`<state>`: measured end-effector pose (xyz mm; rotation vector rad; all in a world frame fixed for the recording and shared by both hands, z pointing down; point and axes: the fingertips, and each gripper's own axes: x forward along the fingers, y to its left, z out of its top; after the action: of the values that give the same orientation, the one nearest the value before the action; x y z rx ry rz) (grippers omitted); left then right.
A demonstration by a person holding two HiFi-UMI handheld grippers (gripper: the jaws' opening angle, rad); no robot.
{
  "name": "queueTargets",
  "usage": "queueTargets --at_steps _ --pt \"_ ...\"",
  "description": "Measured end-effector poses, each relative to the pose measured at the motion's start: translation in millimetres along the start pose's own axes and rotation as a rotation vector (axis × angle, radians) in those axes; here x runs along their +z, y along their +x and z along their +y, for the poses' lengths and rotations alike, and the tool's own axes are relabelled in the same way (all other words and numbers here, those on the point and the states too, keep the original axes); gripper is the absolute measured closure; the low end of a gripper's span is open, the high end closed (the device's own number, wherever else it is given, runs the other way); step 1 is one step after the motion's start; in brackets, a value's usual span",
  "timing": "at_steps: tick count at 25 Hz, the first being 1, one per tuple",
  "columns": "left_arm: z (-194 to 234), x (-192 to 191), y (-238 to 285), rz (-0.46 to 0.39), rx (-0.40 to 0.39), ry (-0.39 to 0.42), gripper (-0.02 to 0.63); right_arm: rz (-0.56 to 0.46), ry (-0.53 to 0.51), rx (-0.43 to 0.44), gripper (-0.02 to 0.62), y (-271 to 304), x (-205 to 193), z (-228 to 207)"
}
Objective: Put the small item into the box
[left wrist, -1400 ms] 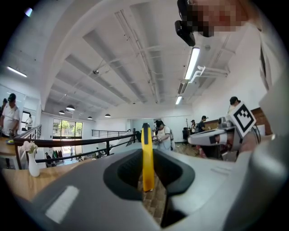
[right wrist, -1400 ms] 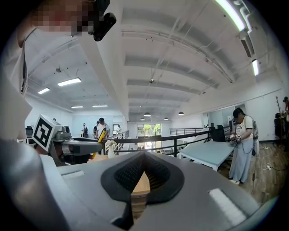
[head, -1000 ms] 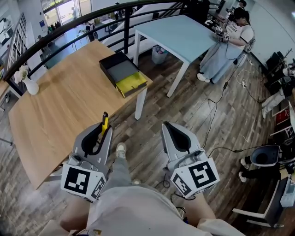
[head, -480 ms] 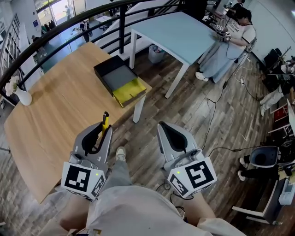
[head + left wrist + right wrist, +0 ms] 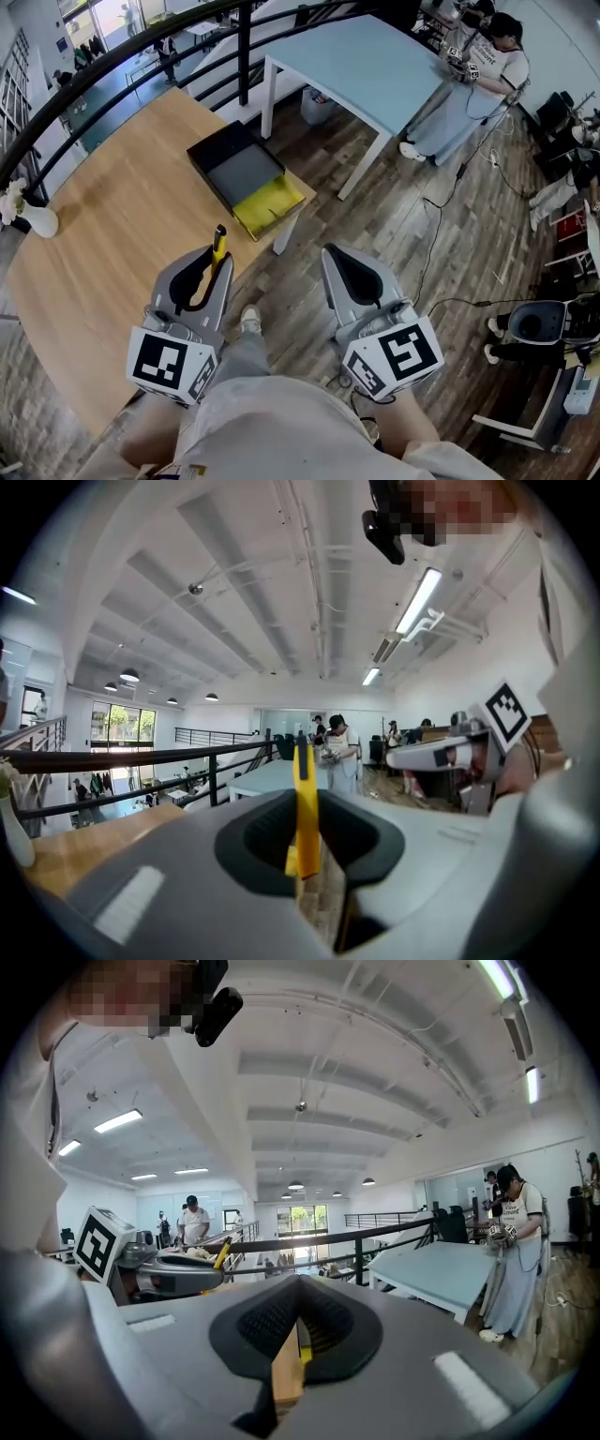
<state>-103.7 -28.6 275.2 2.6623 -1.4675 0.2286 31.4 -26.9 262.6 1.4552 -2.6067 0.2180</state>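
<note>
Left gripper (image 5: 208,277) clamped on yellow item (image 5: 217,244), well short of box (image 5: 234,169) on bench (image 5: 103,234). Right gripper (image 5: 345,272) closed, empty, farther from box. Best: carry item above box's grey interior, lower, then release.

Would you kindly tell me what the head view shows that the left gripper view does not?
Only the head view shows the open black box, part yellow at its near end. Only the left gripper view shows the ceiling lights and, close up, the left tool's jaws shut on the yellow item. Both show that item, the right tool, the wooden table, the blue table and a person beside it.
</note>
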Motion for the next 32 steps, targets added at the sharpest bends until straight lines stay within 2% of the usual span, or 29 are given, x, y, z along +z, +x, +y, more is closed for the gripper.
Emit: queueTargets --at_steps 7,13,26,32 --pt "50 22 39 0.009 -0.037 0.004 0.543 0.011 0.004 -0.014 0.597 62 25 -8" --pt "81 22 66 0.003 -0.071 -0.003 0.542 0.023 -0.003 -0.039 0.596 102 29 -17" --pt "117 31 90 -0.015 -0.103 0.003 0.542 0.026 0.002 -0.069 0.597 146 38 -24" --pt "119 27 91 0.003 -0.082 0.014 0.541 0.023 0.011 -0.055 0.597 148 37 -26"
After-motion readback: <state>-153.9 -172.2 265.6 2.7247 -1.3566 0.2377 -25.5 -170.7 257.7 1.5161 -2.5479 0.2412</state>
